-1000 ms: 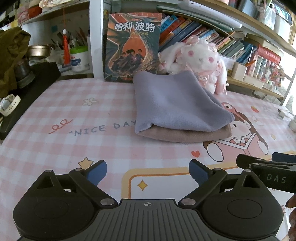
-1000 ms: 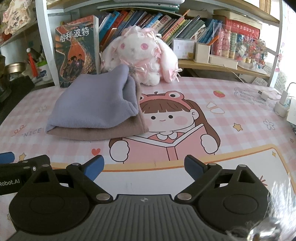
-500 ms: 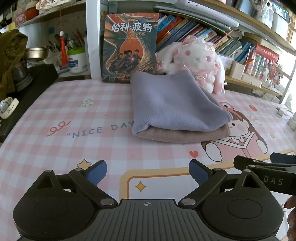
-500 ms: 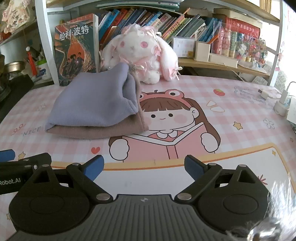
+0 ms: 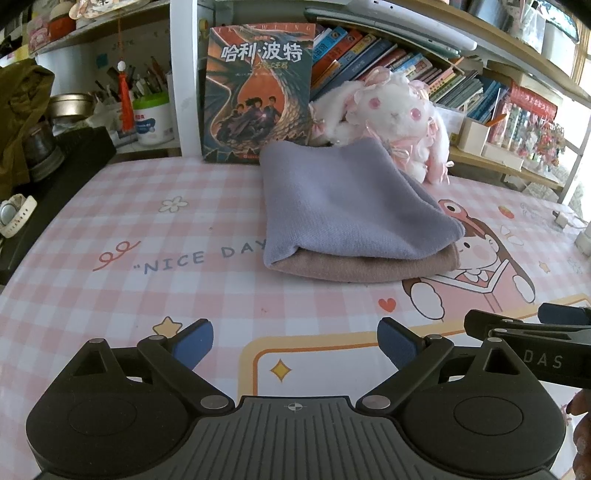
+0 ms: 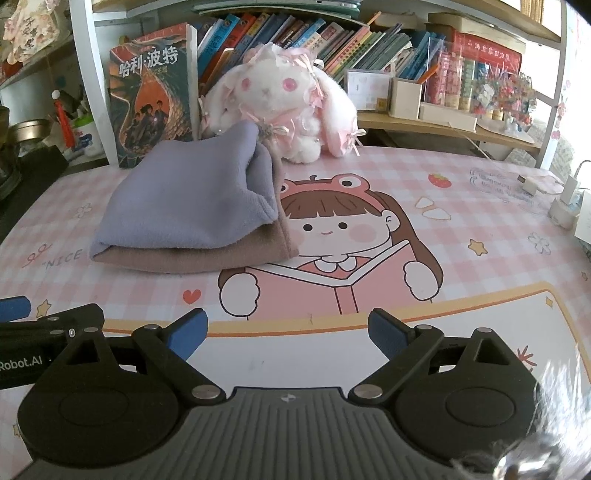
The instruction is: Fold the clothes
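Left claw [image 5: 294, 341] spread, empty, low over surface [image 5: 110, 288]. Right claw [image 6: 287, 334] spread, empty. Lilac cloth [image 5: 343, 206] folded on brown cloth [image 5: 369, 264], far, near plush rabbit [image 6: 284, 96].

I'm in a home study or bedroom: bench [image 6: 480, 229] under a pink cartoon mat, crammed bookshelf [image 6: 295, 33], plush bunny [image 6: 280, 107], pen pot [image 5: 153, 118] on the side shelf.

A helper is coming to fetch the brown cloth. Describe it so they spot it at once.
Start at the white plush bunny by the bookshelf. In front of it on the pink checked mat lie two folded cloths, stacked. The brown cloth is the bottom one, under the lavender cloth.
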The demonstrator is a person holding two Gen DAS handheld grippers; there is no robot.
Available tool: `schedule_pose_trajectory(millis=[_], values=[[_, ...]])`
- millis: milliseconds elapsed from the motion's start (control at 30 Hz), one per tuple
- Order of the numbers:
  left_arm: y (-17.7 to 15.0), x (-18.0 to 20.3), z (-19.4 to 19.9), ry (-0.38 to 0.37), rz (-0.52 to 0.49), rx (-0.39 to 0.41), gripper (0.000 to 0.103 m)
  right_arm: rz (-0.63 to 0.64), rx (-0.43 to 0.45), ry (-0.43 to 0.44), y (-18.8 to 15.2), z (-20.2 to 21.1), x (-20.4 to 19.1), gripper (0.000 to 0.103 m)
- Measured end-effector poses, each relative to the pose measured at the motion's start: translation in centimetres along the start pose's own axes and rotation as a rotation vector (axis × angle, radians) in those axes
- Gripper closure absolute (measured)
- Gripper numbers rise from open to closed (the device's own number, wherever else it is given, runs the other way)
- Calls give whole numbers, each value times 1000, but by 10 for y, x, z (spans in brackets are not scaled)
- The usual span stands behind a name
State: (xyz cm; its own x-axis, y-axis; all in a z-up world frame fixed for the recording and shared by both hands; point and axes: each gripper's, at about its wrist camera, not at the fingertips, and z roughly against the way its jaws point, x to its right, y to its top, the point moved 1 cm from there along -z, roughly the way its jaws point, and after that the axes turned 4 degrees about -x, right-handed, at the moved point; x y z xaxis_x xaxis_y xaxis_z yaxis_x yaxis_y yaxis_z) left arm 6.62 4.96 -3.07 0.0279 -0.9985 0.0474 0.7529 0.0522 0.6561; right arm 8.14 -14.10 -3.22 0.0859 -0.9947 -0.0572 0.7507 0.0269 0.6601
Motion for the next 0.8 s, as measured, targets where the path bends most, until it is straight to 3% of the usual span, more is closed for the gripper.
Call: schedule_pose_trajectory(millis=[800], values=[[-1,-1,-1,10,6,1,0,-2,-11,-1,-1,-2,-1,9]])
